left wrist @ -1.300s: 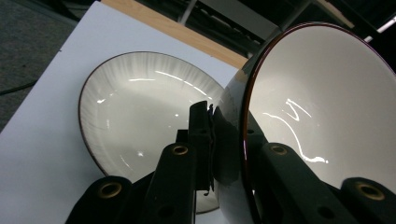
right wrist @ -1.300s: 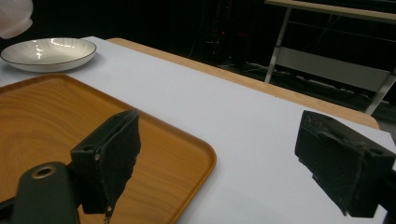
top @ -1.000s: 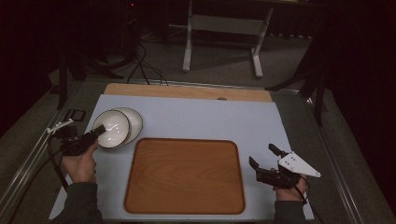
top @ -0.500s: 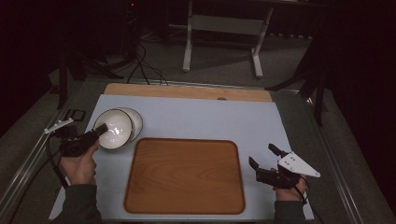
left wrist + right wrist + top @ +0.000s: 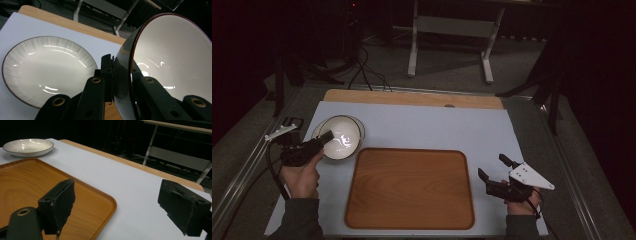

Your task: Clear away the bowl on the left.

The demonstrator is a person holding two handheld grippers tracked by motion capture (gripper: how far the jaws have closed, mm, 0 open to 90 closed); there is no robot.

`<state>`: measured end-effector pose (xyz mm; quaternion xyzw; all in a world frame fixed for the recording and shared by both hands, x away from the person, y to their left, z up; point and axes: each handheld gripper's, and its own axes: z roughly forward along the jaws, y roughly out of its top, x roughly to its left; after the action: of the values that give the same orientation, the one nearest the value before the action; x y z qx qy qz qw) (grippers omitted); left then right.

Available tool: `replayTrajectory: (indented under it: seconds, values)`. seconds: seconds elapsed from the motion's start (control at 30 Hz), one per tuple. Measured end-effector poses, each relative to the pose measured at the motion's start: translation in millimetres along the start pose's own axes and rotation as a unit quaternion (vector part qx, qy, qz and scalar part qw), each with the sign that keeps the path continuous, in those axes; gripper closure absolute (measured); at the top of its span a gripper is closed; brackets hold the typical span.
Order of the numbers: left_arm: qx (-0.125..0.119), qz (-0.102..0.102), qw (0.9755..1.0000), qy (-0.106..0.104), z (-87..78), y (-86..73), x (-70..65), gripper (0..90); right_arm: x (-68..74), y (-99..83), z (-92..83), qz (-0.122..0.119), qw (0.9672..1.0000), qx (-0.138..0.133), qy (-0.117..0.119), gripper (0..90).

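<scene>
Bowl-lifting is underway: my left gripper [image 5: 113,75] is clamped on the rim of the dark-skinned, white-lined bowl [image 5: 172,62], tilted above the shallow white plate [image 5: 47,70]. Placing it on the wooden tray [image 5: 409,187] probably remains; my right gripper [image 5: 115,207] waits, jaws apart.

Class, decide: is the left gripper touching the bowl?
Touching. The left gripper view shows the left gripper with its jaws clamped on the rim of the bowl, one inside, one outside.
</scene>
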<state>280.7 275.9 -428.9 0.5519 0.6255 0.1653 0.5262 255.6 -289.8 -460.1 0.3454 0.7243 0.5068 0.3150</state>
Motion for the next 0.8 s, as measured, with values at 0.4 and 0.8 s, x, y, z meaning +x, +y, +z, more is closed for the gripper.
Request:
replayTrajectory:
  seconds: [0.4, 0.8]
  values:
    - [0.021, 0.027, 0.9994, -0.005, 15.9, -6.3, -17.0, 81.9, -0.2, 0.0, 0.1, -0.001, 1.0000, 0.000, 0.001, 13.9]
    - [0.035, 0.036, 0.9987, -0.013, 24.1, -11.9, -26.2, 81.8, 0.1, 0.2, 0.1, -0.002, 1.0000, 0.001, 0.002, 13.9]
